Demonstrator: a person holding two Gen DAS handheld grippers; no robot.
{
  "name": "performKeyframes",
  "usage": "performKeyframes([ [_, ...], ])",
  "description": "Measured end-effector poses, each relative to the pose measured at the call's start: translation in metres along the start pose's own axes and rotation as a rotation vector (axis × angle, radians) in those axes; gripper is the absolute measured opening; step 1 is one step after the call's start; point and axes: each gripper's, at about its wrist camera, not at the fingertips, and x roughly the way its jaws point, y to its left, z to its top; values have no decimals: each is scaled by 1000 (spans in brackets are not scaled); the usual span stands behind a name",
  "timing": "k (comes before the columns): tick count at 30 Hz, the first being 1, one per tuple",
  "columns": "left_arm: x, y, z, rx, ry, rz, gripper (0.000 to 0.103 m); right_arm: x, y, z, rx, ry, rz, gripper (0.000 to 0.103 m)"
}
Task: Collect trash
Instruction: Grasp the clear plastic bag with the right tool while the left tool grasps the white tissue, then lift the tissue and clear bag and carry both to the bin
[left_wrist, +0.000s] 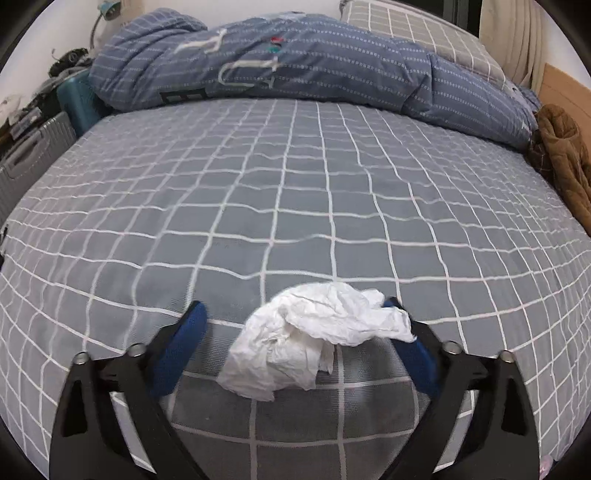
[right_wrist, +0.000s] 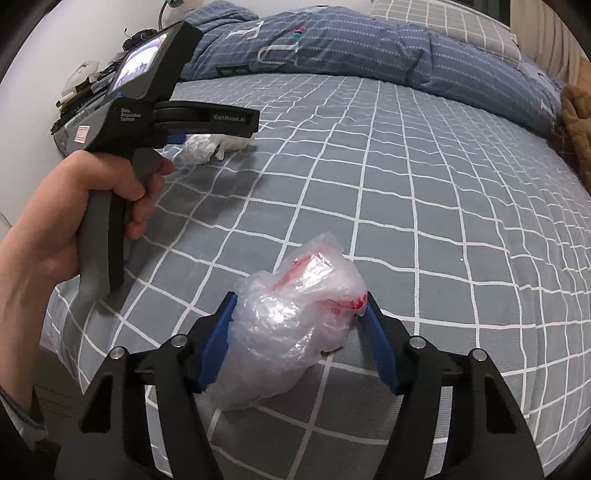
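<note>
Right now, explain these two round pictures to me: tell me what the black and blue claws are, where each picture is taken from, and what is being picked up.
No robot here: a person holds a trigger-handled two-finger grabber in each hand, and a wide-angle camera on each looks forward along its fingers, which is why the pictures bulge. The left camera shows the left gripper open around a crumpled white tissue on the checked grey bedsheet; one blue pad touches it, the other stands apart. The right camera shows the right gripper with both pads against a crumpled clear plastic bag with red print, seemingly squeezing it. That view also catches the person's left hand holding the other tool. A folded blue quilt lies beyond.
</note>
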Motion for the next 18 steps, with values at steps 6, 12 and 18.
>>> performKeyframes([
  [6,13,-1,-5,4,52,-6,60,-1,-2,-2,12,5,0,59],
  [12,15,1,-7,8,62,1,37,-1,-3,-2,26,5,7,58],
  [18,13,3,-6,-9,64,10,21,-2,-4,-2,31,-2,4,56],
])
